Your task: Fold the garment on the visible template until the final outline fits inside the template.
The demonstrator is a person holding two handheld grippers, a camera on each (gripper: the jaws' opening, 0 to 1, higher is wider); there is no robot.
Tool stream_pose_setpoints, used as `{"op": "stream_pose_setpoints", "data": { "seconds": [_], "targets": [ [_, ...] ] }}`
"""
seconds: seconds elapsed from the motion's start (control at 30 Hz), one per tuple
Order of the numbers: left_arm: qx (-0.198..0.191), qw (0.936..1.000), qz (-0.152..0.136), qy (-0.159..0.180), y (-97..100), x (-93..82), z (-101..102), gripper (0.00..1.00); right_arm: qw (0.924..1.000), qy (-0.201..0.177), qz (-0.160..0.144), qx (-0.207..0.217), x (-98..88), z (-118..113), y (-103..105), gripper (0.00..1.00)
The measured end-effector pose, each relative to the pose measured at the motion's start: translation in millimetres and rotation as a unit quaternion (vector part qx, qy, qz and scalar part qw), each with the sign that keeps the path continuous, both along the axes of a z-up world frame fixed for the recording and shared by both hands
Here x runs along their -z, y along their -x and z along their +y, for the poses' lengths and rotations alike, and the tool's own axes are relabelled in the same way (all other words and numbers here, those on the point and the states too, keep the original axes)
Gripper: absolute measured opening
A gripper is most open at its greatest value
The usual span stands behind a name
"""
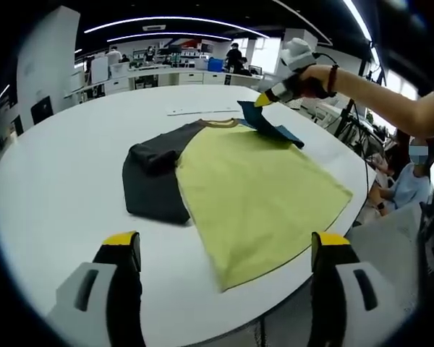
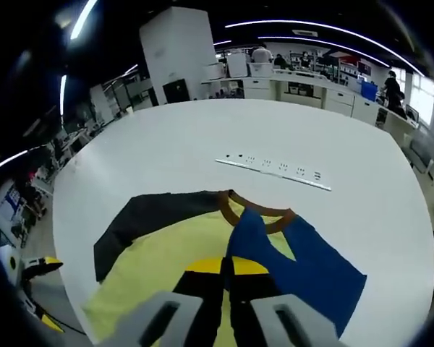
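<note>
In the left gripper view, the left gripper (image 1: 227, 249) stands with its yellow-tipped black jaws spread wide apart, holding nothing, low over the near edge of the big round white worktop (image 1: 58, 181); beyond the jaws lies the short-sleeved T-shirt with a yellow-green body (image 1: 253, 195), spread flat near the worktop's middle and reaching toward its near right edge; its dark grey sleeve (image 1: 155, 177) is bunched and partly folded on the left side, and a brown collar band (image 1: 220, 123) shows at the far end; this view takes in the whole garment from hem to collar, and also the right gripper (image 1: 264, 101), held by a person's hand (image 1: 311, 79), pinching the blue sleeve (image 1: 271, 126) and lifting it off the worktop at the far right of the shirt; a seated person (image 1: 409, 181) shows past the worktop's right edge.

In the right gripper view, the right gripper (image 2: 228, 266) has its jaws closed together on the blue sleeve (image 2: 304, 271), whose cloth drapes to the right of the jaws above the yellow-green body (image 2: 166, 267); the brown collar band (image 2: 257, 206) curves just past the jaw tips, and the dark grey sleeve (image 2: 145, 217) stretches to the left; farther across the bare worktop (image 2: 202, 130) lies a long thin white strip with small dark marks (image 2: 275, 170), well apart from the shirt and seen plainly here; cabinets and desks stand in the room behind.
</note>
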State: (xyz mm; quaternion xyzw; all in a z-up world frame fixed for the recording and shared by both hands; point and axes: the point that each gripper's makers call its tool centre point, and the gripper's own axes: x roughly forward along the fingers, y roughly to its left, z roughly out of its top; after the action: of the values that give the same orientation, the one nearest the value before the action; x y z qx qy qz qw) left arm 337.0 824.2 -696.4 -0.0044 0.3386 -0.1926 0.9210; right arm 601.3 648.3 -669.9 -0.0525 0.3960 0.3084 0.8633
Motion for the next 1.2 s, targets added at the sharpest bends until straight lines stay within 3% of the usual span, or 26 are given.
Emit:
{"op": "stream_pose_setpoints", "data": {
  "seconds": [1.2],
  "targets": [
    [-0.006,1.0,0.002,0.002,4.7,3.1,6.8,0.92,0.9968,-0.013,-0.005,-0.079,-11.1,82.0,23.3,0.0]
  ]
}}
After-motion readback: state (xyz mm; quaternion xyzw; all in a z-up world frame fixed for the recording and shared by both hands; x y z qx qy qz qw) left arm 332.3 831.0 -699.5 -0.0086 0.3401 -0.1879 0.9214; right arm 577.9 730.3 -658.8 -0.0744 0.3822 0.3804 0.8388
